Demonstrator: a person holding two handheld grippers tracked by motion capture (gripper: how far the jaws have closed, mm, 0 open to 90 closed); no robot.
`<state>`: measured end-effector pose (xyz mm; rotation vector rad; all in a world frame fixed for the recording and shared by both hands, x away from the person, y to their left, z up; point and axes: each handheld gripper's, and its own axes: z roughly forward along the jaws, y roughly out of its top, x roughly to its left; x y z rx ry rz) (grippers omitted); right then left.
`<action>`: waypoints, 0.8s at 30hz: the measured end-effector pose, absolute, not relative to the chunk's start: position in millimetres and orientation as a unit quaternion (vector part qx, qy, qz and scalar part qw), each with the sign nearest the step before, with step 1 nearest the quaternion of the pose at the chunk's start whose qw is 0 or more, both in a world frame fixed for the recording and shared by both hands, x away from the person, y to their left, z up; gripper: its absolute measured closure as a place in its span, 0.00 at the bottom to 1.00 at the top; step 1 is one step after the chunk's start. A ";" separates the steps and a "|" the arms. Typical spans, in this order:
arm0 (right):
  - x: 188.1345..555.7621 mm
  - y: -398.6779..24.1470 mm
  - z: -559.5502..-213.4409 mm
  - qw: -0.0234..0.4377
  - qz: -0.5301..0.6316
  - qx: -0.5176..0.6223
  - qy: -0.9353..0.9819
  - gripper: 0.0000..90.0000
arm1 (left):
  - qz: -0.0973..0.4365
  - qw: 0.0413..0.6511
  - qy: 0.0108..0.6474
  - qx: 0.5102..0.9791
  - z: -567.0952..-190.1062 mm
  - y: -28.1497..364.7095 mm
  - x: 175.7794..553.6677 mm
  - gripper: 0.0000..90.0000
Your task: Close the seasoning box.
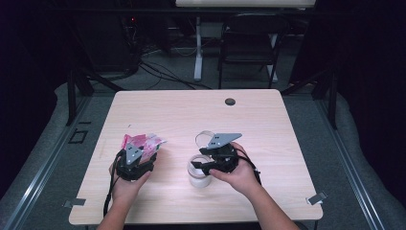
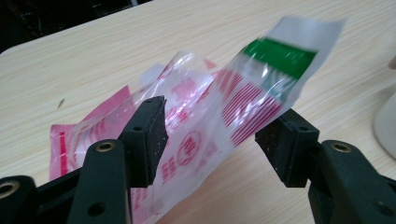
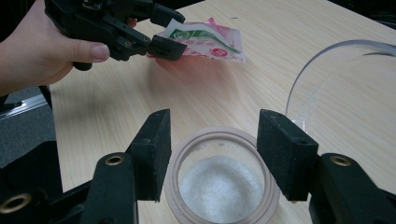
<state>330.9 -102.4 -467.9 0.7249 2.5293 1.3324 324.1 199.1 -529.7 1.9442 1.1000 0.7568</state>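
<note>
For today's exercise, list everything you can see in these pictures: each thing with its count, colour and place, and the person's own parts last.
Table: one, light wood, centre.
Sachet: one, clear with pink, red and green print, between the left jaws.
Jar: one, clear, white grains inside, below the right jaws.
Clear curved lid: one, beside the jar.
Chair: one, black, beyond the table.
Left gripper: one, black, open.
Right gripper: one, black, open over the jar.
Hands: two, near edge.
</note>
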 end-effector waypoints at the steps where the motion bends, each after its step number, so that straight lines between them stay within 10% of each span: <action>1: 330.4 -102.7 -467.7 0.097 0.451 0.246 0.853 0.50 | 0.296 0.383 0.427 0.764 -528.7 196.5 323.7 0.48; 24: 322.6 -134.0 -453.7 0.117 0.466 0.274 0.833 0.63 | 0.257 0.415 0.346 0.802 -521.8 146.0 318.3 0.49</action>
